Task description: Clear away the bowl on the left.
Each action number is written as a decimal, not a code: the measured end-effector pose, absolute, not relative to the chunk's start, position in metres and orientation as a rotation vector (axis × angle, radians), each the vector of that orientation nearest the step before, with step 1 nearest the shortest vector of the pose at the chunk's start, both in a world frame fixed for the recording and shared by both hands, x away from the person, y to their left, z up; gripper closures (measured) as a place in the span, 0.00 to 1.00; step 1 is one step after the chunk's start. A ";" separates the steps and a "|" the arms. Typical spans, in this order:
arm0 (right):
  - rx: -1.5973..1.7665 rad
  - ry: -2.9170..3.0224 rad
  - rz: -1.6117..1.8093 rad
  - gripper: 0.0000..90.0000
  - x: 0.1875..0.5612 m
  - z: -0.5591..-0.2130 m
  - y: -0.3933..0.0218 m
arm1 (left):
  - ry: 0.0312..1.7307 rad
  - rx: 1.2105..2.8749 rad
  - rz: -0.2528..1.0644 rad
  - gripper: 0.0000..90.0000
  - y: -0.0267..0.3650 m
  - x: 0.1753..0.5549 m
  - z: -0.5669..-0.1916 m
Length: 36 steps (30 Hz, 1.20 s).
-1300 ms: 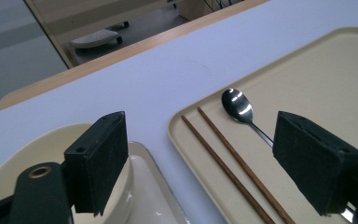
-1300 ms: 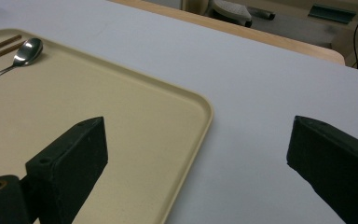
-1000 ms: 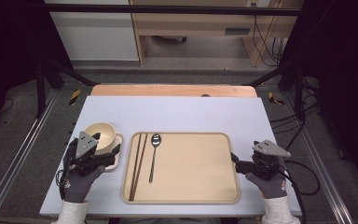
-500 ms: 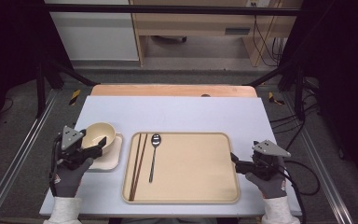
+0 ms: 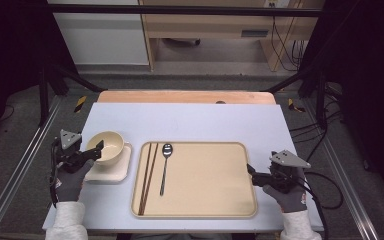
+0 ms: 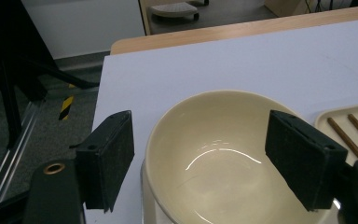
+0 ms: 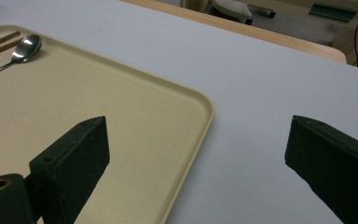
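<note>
Cream bowl point(image 6: 214, 154) sitting on a square plate point(image 5: 111, 170) at the desk's point(image 5: 190, 122) left side, lying between the left tool's point(image 5: 98, 149) spread jaws, which have just been narrowing without pressing its rim. Right tool point(image 5: 251, 172) hovering released over the tray's point(image 5: 205, 210) right edge. Chopsticks point(image 5: 147, 175) and spoon point(image 5: 165, 167) resting in the tray.

We take this for a lab or test room: the white table point(image 5: 190, 125) stands inside a black metal frame point(image 5: 180, 10), cables point(image 5: 285, 47) hang beside a wooden bench point(image 5: 220, 22), and hazard-striped tape point(image 5: 80, 103) marks the grey floor point(image 5: 25, 130).
</note>
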State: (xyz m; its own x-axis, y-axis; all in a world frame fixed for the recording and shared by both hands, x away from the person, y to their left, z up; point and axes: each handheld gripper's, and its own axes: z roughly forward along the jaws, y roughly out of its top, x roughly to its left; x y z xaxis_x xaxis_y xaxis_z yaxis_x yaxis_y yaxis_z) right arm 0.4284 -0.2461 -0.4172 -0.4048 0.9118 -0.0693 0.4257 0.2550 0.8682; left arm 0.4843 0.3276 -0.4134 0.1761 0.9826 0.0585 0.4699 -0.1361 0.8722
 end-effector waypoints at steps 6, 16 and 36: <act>1.207 1.952 1.070 0.07 0.429 -0.418 -0.245 | 1.473 1.740 0.857 0.34 0.339 0.490 -0.421; 1.205 1.952 1.069 0.07 0.429 -0.418 -0.245 | 1.505 1.801 0.861 0.54 0.342 0.493 -0.431; 1.210 1.961 1.065 0.07 0.430 -0.420 -0.244 | 1.550 1.816 0.738 0.64 0.344 0.505 -0.442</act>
